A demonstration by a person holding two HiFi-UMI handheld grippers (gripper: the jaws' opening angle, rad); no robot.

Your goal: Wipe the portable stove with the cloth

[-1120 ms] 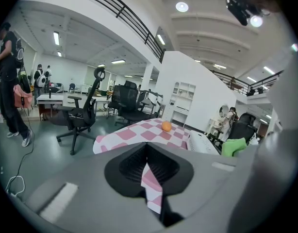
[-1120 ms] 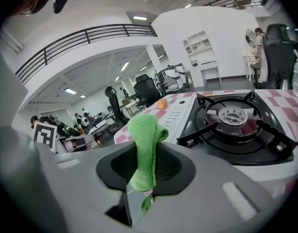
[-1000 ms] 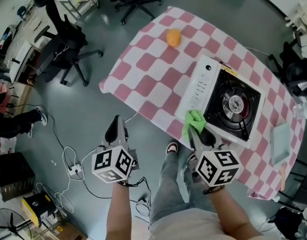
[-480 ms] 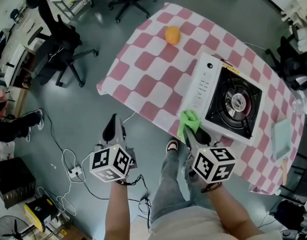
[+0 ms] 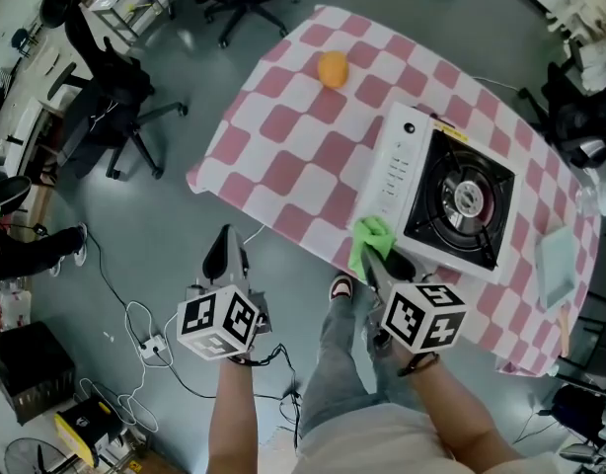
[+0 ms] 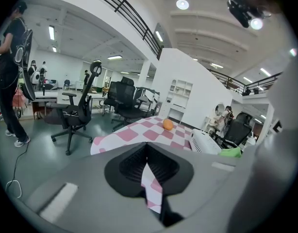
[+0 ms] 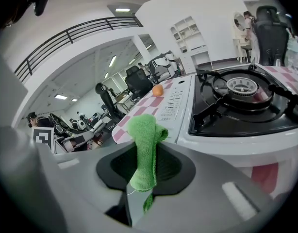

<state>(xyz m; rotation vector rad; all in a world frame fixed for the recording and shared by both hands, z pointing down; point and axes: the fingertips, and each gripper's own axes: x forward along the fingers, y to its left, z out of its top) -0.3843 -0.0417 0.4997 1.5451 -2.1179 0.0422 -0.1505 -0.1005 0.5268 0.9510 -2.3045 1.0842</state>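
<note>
A white portable stove (image 5: pixel 407 174) with a black burner top (image 5: pixel 460 199) sits on the pink checked table (image 5: pixel 283 126). My right gripper (image 5: pixel 380 257) is shut on a green cloth (image 5: pixel 370 239) at the stove's near corner. In the right gripper view the green cloth (image 7: pixel 145 149) stands pinched between the jaws, with the stove (image 7: pixel 180 101) just beyond it. My left gripper (image 5: pixel 224 253) hangs over the floor, left of the table, jaws shut and holding nothing. The left gripper view shows the stove (image 6: pixel 205 142) far off to the right.
An orange (image 5: pixel 333 69) lies on the table's far part. A grey-blue pad (image 5: pixel 555 270) rests at the table's right end. Office chairs (image 5: pixel 111 117) stand to the left, and cables with a power strip (image 5: pixel 150 344) lie on the floor. The person's legs (image 5: pixel 347 354) are below the table edge.
The right gripper with the cloth has drawn back slightly towards the stove's near-left corner. The view has shifted a little; the left gripper holds its place.
</note>
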